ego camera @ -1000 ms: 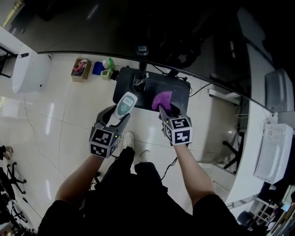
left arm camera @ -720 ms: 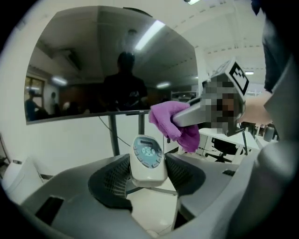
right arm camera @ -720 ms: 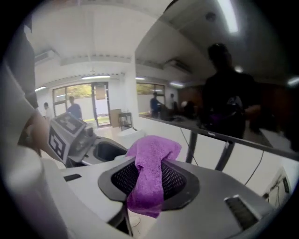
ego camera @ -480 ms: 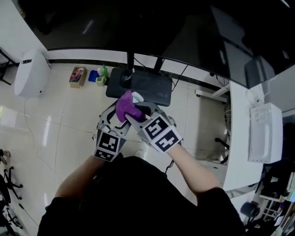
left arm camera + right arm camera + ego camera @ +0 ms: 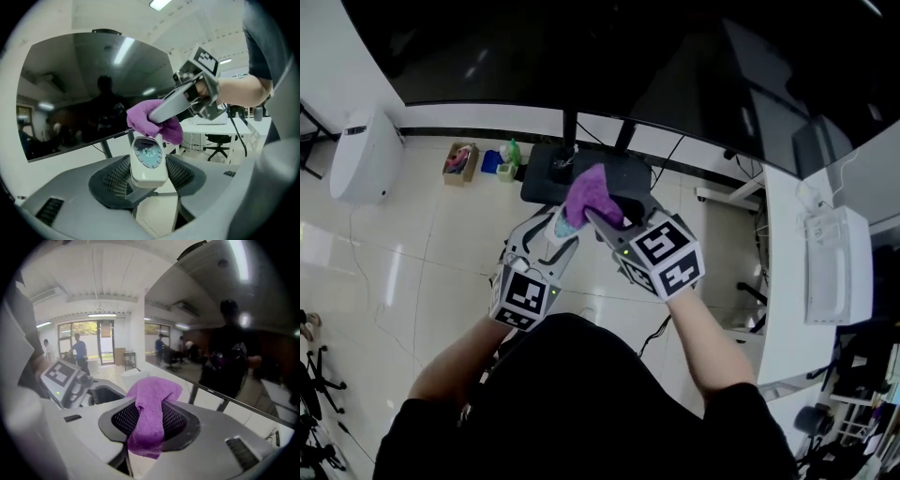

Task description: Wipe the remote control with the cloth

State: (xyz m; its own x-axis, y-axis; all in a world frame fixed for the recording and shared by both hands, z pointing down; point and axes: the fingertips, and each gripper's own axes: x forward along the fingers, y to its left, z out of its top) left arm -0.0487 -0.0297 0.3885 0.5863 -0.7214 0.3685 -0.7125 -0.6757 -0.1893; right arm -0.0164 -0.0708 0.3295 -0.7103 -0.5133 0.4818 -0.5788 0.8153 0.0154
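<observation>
The left claw is clamped on the sides of the pale remote control, with its jaws set fairly wide. The right claw pinches the purple cloth, which presses against the remote's far end. Both are held in mid-air.

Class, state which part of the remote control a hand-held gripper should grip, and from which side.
Grip the plain bottom end, across its long edges, coming in from that end. The remote control is slim there, and its display end is left free for the cloth, as the left hand-held gripper shows.
</observation>
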